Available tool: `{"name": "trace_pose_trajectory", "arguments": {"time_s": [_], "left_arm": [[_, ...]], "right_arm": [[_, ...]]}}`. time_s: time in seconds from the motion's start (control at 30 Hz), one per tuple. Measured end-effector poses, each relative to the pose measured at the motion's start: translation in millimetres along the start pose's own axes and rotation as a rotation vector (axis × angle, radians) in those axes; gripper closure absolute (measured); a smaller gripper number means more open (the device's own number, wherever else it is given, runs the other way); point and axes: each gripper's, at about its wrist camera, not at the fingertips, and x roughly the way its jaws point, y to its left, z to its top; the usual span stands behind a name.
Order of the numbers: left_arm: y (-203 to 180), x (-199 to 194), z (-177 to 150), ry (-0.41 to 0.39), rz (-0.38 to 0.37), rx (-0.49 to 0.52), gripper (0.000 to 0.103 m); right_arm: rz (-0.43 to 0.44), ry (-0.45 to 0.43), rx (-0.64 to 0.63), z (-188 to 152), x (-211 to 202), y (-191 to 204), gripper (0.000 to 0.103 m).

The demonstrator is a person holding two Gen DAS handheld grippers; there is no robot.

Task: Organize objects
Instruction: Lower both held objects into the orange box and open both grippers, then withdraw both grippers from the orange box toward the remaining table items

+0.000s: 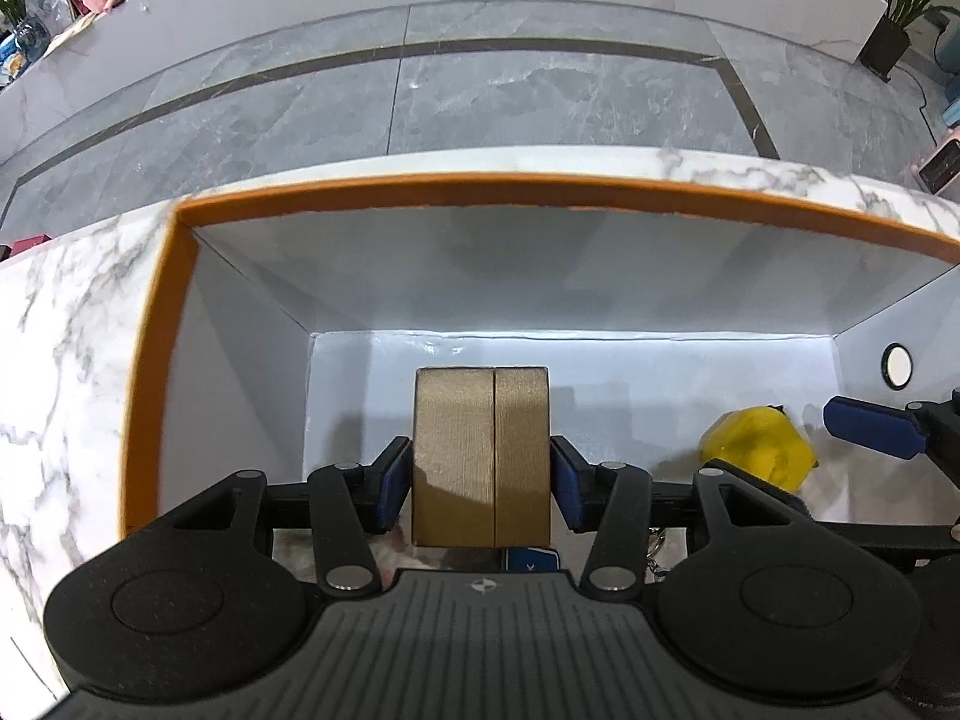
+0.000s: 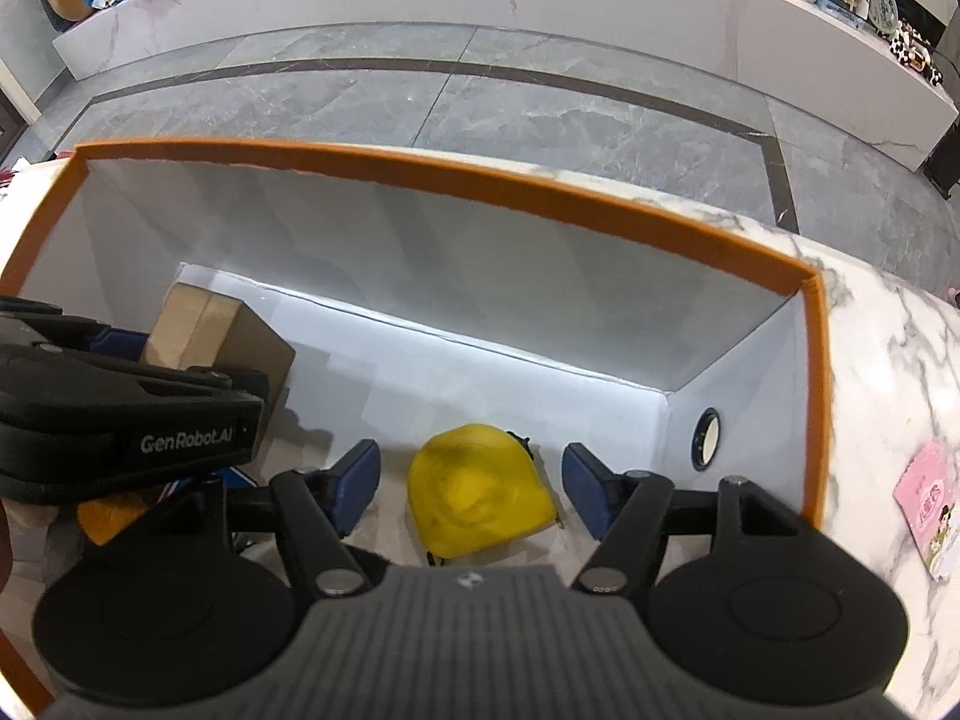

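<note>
Inside box (image 1: 456,195), carton (image 1: 480,456) upright (seam vert.)

I get bright, even light from above, a white glare strip along the far floor edge inside the orange-rimmed box (image 1: 384,195), soft shadows under its contents, its rim slightly blurred, and strong fisheye bending with dark corners.

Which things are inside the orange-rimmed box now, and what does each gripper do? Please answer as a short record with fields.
container: orange-rimmed box, white inside, on a marble table
left gripper: fingers at both sides of a brown cardboard box; whether they press on it cannot be told
right gripper: fingers open, apart from a yellow tape measure lying between them
box wall: round black-ringed hole on the right side
</note>
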Motion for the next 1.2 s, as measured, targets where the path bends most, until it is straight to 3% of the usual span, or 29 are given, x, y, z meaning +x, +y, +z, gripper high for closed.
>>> {"name": "trace_pose_trajectory", "arguments": {"time_s": [0.3,0.37,0.7,1.2], "left_arm": [[1.2,-32.0,-4.2,-0.08,0.008,-0.013,0.047],[1.2,-40.6,-5.7,-0.098,0.007,-0.014,0.047],[-6.2,-77.5,-16.6,-0.162,0.011,0.0,0.047],[-10.4,-130.5,-75.7,-0.22,0.021,0.028,0.047]], "right_arm": [[0.002,-0.054,-0.011,-2.4,-33.2,10.5,0.031],[-0.023,-0.073,-0.02,-3.3,-43.0,13.3,0.022],[-0.055,-0.107,-0.037,-13.5,-80.0,15.8,0.022],[-0.053,-0.143,-0.045,-59.5,-138.4,35.5,0.022]]}}
